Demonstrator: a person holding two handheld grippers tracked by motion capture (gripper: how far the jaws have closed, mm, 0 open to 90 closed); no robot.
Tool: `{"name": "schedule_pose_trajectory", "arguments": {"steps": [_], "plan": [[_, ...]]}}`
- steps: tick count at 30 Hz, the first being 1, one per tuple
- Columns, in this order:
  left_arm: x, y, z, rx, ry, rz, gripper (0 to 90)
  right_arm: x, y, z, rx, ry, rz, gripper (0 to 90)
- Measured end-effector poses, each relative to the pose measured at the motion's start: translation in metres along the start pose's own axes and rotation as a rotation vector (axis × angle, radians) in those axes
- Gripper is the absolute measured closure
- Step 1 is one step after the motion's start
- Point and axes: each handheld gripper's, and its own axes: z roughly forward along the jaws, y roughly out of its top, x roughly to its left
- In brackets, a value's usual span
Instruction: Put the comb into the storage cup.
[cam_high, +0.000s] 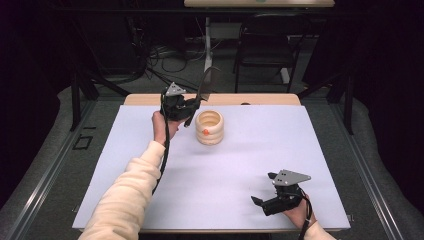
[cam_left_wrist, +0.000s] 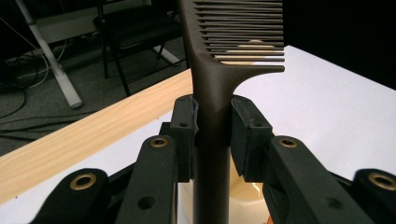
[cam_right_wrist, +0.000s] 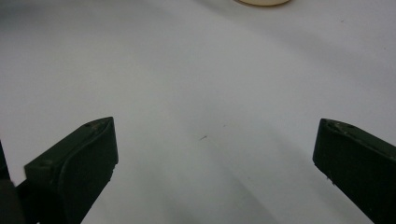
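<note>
Left tool (cam_high: 187, 111) — jaws clamped on the handle of a dark comb (cam_left_wrist: 219, 84), held above the white surface (cam_high: 240, 170) just beside the ribbed cream holder (cam_high: 209, 127); the comb's toothed end rises up and away from the person, past the far edge of the holder. Right tool (cam_high: 265, 192) — jaws spread wide and empty, resting low over the near right part of the surface, well apart from the holder.

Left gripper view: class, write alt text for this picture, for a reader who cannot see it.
The left gripper holds a dark comb upright by its handle, its black fingers pressed on both sides and the teeth pointing right at the top. Behind lie a white table with a wooden edge, and a dark room with a chair.
</note>
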Motion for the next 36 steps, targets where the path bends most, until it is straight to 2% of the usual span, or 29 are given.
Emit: {"name": "schedule_pose_trajectory", "arguments": {"steps": [14, 35, 36], "plan": [[-0.003, 0.007, 0.005, -0.031, -0.010, -0.014, 72.2, 0.000, 0.000, 0.000, 0.003, 0.001, -0.001, 0.0], [-0.011, 0.015, 0.010, -0.097, -0.019, -0.010, 72.1, -0.001, 0.000, 0.000, 0.000, 0.000, 0.001, 0.0], [-0.011, 0.015, 0.010, -0.098, -0.022, -0.014, 72.2, -0.001, 0.000, -0.001, 0.014, 0.002, -0.002, 0.0]]}}
